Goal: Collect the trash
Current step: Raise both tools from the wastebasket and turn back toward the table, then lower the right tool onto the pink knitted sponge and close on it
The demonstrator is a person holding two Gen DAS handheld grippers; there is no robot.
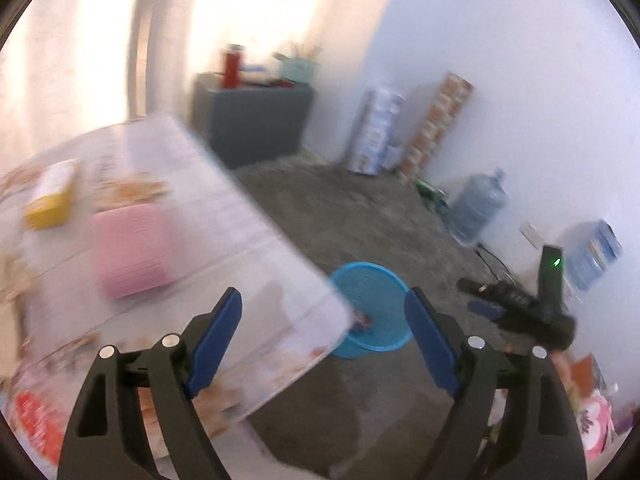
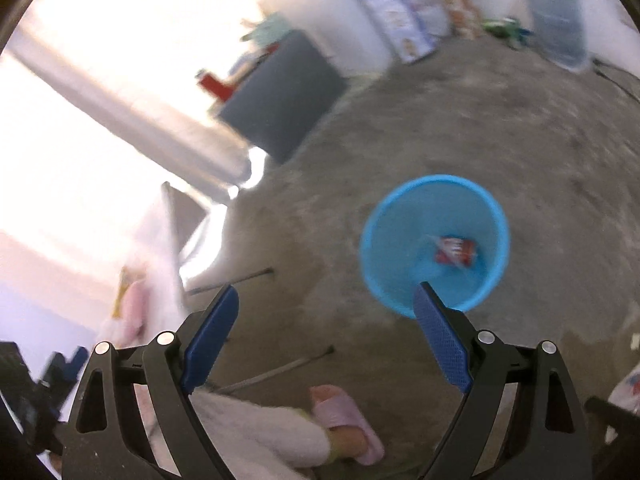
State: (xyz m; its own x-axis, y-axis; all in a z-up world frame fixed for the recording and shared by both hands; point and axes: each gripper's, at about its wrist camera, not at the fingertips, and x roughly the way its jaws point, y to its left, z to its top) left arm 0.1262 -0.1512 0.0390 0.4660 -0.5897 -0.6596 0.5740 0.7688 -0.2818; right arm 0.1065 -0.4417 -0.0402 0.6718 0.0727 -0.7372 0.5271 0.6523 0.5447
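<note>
A blue mesh trash basket [image 2: 434, 196] stands on the concrete floor. A red and white wrapper [image 2: 456, 250] lies inside it. My right gripper [image 2: 324, 300] is open and empty, above the floor just left of the basket. My left gripper [image 1: 324, 308] is open and empty, over the table's corner [image 1: 320, 312]. The basket shows past that corner in the left wrist view [image 1: 370, 280], with the wrapper [image 1: 362, 322] partly hidden by the table. The right gripper shows at the right of the left wrist view [image 1: 520, 304].
On the table are a pink pad [image 1: 132, 248], a yellow box [image 1: 52, 200] and a red packet [image 1: 36, 424]. A dark cabinet [image 1: 256, 124], cartons [image 1: 376, 132] and water jugs [image 1: 478, 208] stand by the wall. My slippered foot [image 2: 348, 420] is near the table legs [image 2: 276, 372].
</note>
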